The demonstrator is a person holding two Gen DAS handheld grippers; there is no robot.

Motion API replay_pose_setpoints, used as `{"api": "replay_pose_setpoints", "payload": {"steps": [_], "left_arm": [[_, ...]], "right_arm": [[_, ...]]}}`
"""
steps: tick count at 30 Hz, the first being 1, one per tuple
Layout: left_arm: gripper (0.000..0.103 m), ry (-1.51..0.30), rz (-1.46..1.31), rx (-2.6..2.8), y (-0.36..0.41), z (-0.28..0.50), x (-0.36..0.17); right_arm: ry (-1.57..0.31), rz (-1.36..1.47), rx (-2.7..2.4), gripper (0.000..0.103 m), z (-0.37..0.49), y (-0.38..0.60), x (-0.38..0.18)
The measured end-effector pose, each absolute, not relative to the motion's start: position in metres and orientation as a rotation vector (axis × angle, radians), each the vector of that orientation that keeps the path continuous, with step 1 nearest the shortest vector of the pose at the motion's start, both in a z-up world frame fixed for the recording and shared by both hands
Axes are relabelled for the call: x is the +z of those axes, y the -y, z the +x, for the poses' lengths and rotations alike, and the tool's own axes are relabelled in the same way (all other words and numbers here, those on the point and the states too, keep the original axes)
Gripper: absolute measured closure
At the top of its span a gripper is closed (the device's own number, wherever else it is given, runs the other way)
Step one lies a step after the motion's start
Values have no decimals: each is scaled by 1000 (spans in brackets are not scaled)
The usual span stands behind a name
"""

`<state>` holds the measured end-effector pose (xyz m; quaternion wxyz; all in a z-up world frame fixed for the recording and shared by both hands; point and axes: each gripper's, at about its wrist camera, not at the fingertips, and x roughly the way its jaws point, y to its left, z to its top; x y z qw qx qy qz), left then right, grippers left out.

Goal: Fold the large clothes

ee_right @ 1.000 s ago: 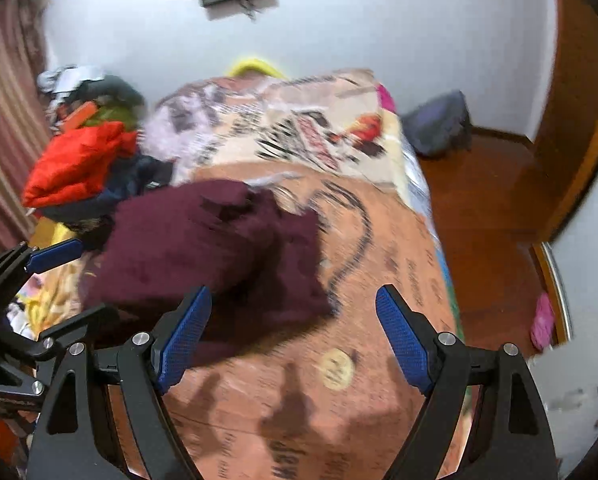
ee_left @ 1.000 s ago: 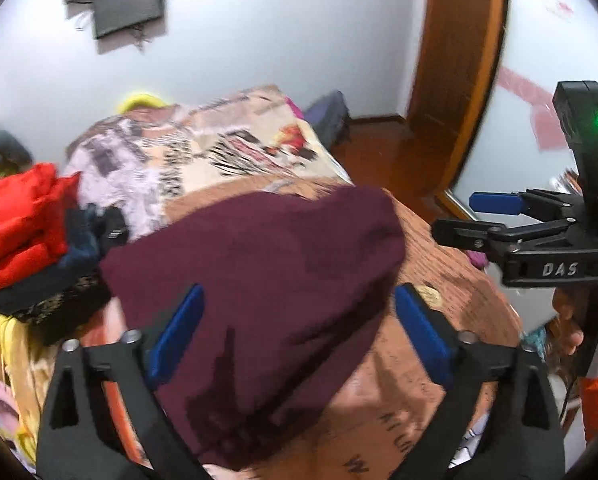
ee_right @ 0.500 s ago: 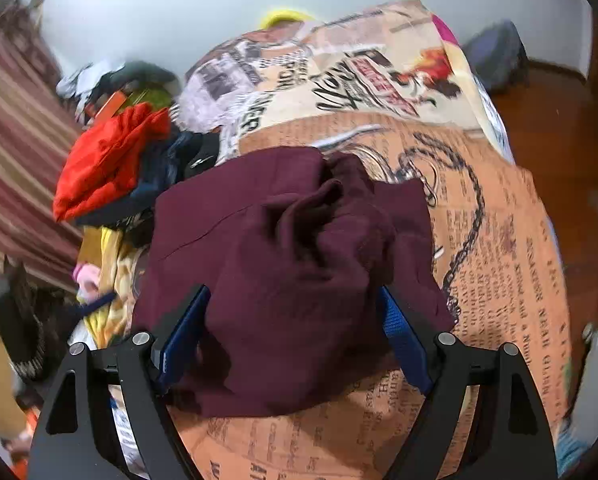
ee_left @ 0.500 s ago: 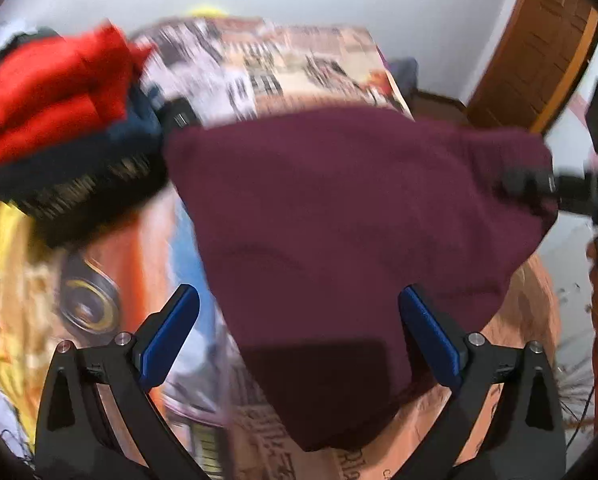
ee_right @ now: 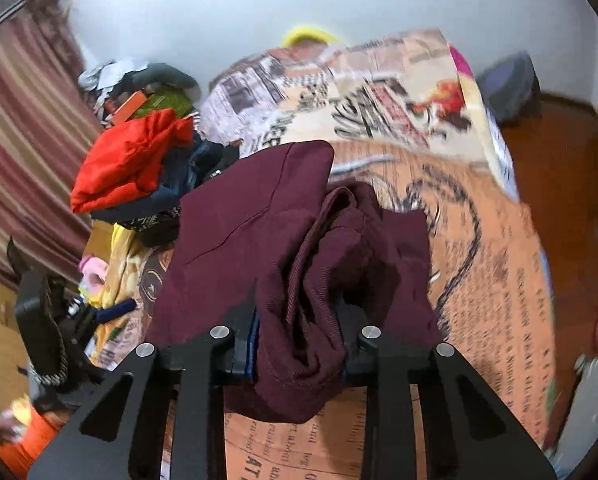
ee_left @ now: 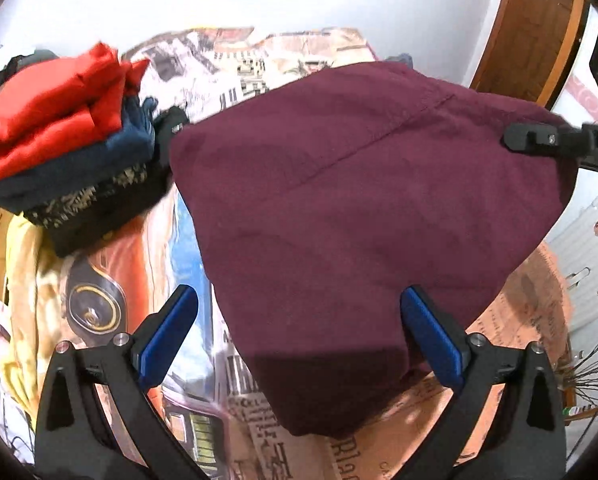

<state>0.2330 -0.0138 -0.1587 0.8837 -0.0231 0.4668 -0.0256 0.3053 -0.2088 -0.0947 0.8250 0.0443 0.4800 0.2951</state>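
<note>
Right claw (ee_right: pixel 297 356) pinches maroon garment (ee_left: pixel 363 200) bunched between its jaws.

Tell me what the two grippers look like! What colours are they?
Both are black plastic frames with triangle-shaped holes and shiny silver bolts. The left gripper has two long fingers with bright blue pads. The right gripper matches it, with just a sliver of blue pad showing.

- Left wrist cam: low over the bed (ee_left: pixel 527 300), facing the headboard wall, maroon garment (ee_left: pixel 359 200) close up.
- Right wrist cam: higher, same heading — garment (ee_right: pixel 259 240) bunched right at the lens.
- Shared: garment, folded clothes stack (ee_left: pixel 67 140) (ee_right: pixel 135 168), bed (ee_right: pixel 499 280).
</note>
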Motion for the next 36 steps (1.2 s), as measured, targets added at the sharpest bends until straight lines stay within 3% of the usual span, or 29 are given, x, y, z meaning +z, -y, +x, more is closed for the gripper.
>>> {"api": "replay_pose_setpoints", "payload": {"steps": [10,17,22,24,25,26,28,33,36], "left_arm": [[0,-995,-62,-15,8,236,-186],[0,-965,-53,27,3,235,-174],[0,-919,-60,82,-9,237,-162],[0,-909,-33,114,-14,241,-160],[0,-908,-27,128,-17,242,-161],[0,-914,-34,132,-20,244,-162],[0,-935,-71,115,-27,247,-165],[0,-1011,-202,52,-37,256,-184],[0,-1041,-305,-2,-43,262,-194]], "right_arm": [[-1097,39,628,77,318,227,-144],[-1061,-106,554,54,311,223,-120],[-1029,-122,542,52,315,220,-102],[-1008,-124,544,46,317,215,-97],[-1000,-122,546,37,318,213,-96],[-994,-121,546,27,319,212,-97],[-1002,-119,548,21,323,209,-105],[-1101,-155,528,19,338,214,-139],[-1151,-39,570,10,347,231,-152]]}}
